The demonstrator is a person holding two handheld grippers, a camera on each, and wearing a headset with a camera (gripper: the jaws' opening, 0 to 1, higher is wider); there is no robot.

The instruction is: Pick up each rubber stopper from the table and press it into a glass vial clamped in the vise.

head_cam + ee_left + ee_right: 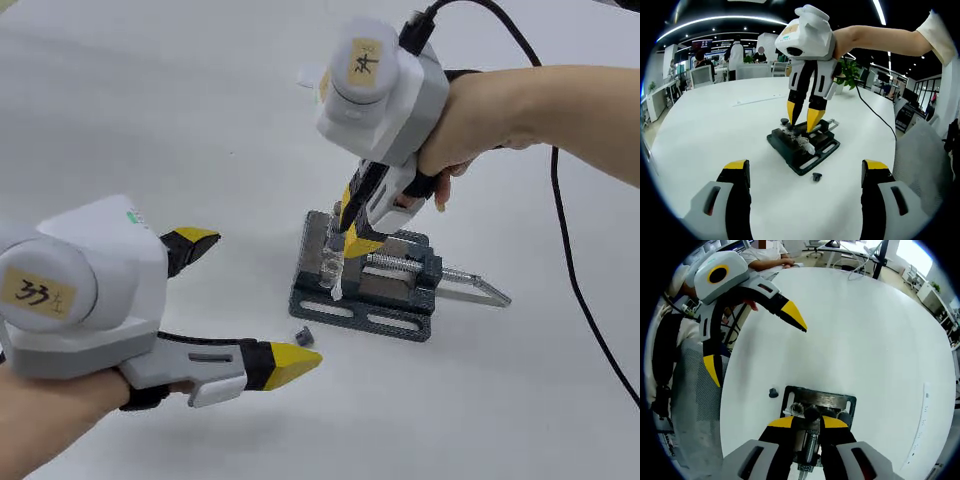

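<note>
A dark metal vise (400, 300) stands on the white table with clear glass vials (333, 266) clamped in it. My right gripper (350, 236) points straight down over the vials. In the right gripper view it (808, 422) is shut on a dark rubber stopper (811, 414), held right above the vise (790, 395) next to an open vial (797, 409). Another stopper (303, 337) lies loose on the table in front of the vise. My left gripper (250, 300) hovers open just left of that stopper (816, 176), with nothing between its jaws.
The vise handle (478, 288) sticks out to the right. A black cable (575, 290) trails from the right gripper across the table's right side. Office desks, chairs and people (735, 52) stand far behind the table.
</note>
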